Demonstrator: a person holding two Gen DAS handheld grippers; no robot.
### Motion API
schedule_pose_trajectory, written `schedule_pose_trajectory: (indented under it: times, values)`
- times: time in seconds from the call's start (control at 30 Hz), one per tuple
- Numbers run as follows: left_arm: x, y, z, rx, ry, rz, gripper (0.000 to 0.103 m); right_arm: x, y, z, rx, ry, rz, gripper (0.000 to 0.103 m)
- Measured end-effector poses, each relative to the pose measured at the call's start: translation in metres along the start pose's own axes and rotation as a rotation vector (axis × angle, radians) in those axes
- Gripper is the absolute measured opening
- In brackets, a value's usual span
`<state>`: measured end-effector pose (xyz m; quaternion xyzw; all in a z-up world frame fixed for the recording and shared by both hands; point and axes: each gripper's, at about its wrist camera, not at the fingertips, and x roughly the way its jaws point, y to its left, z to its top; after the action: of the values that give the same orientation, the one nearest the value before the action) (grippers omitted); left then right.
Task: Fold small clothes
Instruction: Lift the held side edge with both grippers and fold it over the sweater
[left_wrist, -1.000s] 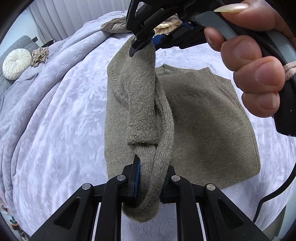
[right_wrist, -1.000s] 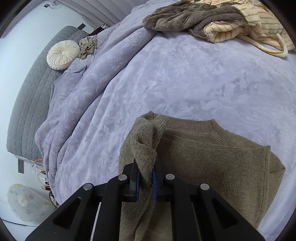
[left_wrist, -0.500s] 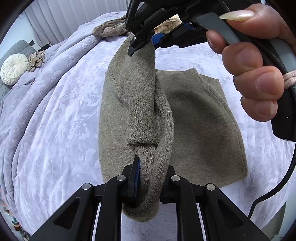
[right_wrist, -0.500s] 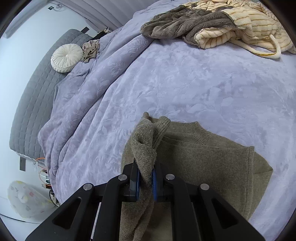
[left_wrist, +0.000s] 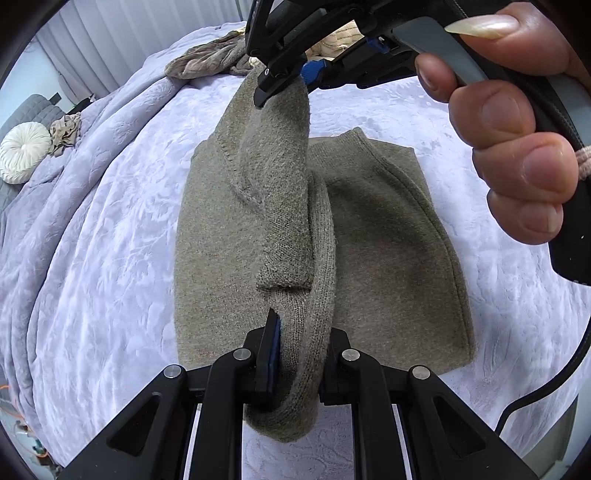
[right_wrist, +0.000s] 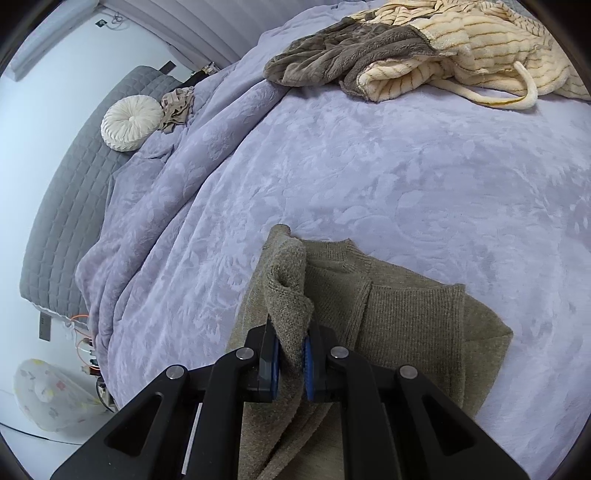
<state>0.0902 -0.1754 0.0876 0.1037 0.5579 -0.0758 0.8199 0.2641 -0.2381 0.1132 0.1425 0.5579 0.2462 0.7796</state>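
Both claws clamped on the olive sweater, mid-fold on the bed.

My left claw (left_wrist: 295, 354) pinches the sweater (left_wrist: 388, 236) hem edge; my right claw (right_wrist: 290, 356) grips its far fold, lifted above the body lying flat on the lavender blanket (right_wrist: 406, 177), well short of the clothes pile (right_wrist: 424, 48).

My left gripper (left_wrist: 297, 354) is clamped on a thick fold of the olive sweater (left_wrist: 388, 236), lifted above the lilac bedspread (left_wrist: 110, 258). Beyond the sweater's far end, my right gripper (left_wrist: 284, 79) pinches its upper edge.
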Motion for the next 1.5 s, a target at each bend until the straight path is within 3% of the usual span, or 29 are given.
schedule_pose_trajectory:
  times: [0.4,0.73,1.07,1.5]
  values:
    - [-0.001,-0.026,0.010,0.045,0.008,0.013,0.017,-0.009,-0.029,-0.004,0.030,-0.013,0.002,0.011]
    - [0.003,-0.066,0.008,0.128,0.011,0.091,0.017,-0.021,-0.059,-0.013,0.045,-0.028,0.006,0.011]
    - [0.006,-0.089,0.009,0.171,0.018,0.111,0.017,-0.034,-0.080,-0.023,0.053,-0.052,0.012,0.011]
    - [0.030,-0.110,0.000,0.206,0.037,0.160,0.017,-0.021,-0.109,-0.036,0.081,-0.041,-0.002,0.011]
